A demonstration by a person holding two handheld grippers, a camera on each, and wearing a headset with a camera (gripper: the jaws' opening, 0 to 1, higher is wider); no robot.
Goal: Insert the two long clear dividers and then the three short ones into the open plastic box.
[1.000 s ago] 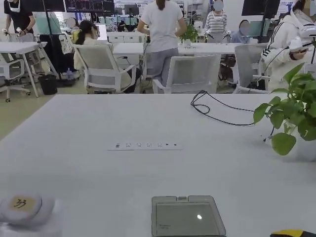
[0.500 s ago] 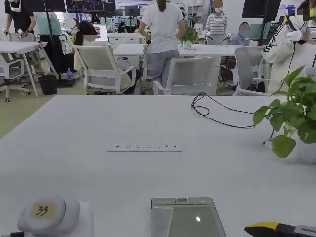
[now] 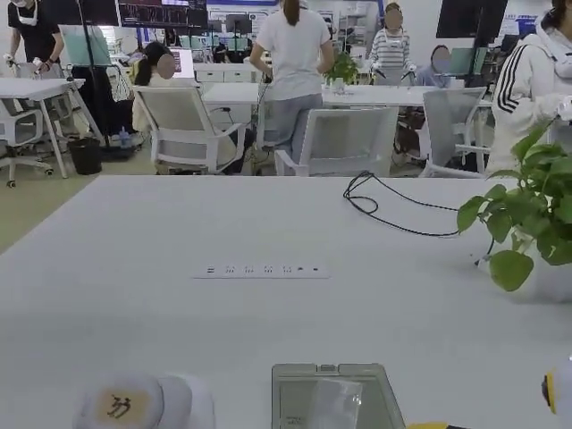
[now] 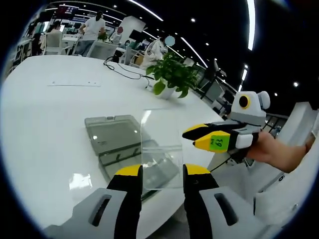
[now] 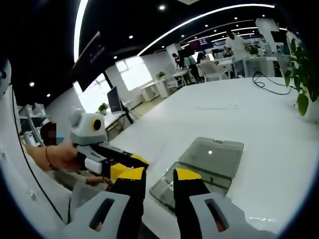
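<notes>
From the head view, the white bench (image 3: 134, 295) runs broad and bare to its far edge, where office chairs (image 3: 335, 134) stand. A power strip (image 3: 262, 269) lies mid-bench. A black cable (image 3: 393, 204) loops at the far right, and a potted plant (image 3: 527, 210) leans in from the right edge. The open plastic box (image 3: 290, 393) sits at the near edge, low in the picture. It is grey-tinted and see-through, and a clear divider (image 3: 332, 407) glints just above it.

In the left gripper view, the left gripper (image 4: 162, 174) has its fingers (image 4: 130, 172) closed on the divider's two side edges. The sheet stands upright between them — glassy, thin, catching light along its top corner. Behind it the box lies flat on the bench, lid folded back and tray nearest, with open surface to the left and beyond. The right gripper (image 4: 195, 135), held in a hand (image 4: 271, 149), comes in from the right, just beside the sheet.

In the right gripper view, that gripper's fingers stand narrow with nothing between them, pointing at the box. The box's near corner lies close to the bench edge, and the left gripper is off to the left.
</notes>
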